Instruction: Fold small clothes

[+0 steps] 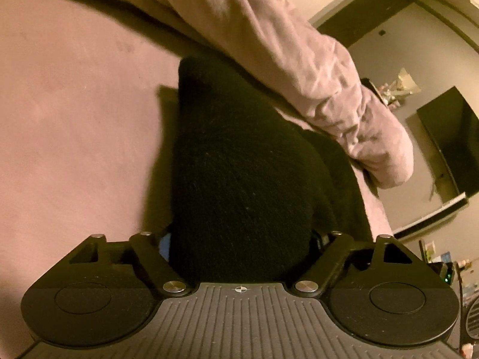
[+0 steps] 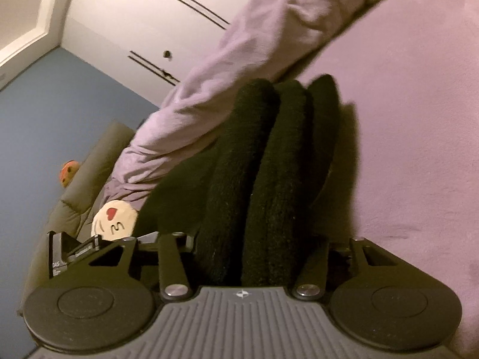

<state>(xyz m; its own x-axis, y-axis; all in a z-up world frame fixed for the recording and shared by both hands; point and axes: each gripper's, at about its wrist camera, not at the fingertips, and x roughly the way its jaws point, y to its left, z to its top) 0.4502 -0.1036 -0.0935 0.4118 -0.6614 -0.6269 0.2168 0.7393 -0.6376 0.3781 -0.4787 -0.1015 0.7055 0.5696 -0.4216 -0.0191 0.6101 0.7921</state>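
Here both the left tongs [image 1: 239,239] and right tongs [image 2: 248,242] straddle the bunched black garment [image 1: 239,164] on the bed [image 1: 74,104], grip unconfirmed; loose folds may slip free.

The black cloth [image 1: 239,185] fills the space straight ahead of the left gripper [image 1: 239,239], and its bunched folds [image 2: 269,185] crowd between the fingers of the right gripper [image 2: 254,245]. A rumpled pink blanket [image 1: 314,68] rises as a ridge just behind it, blocking the far side. The flat pink bed [image 1: 74,104] beside the cloth lies open for passing.
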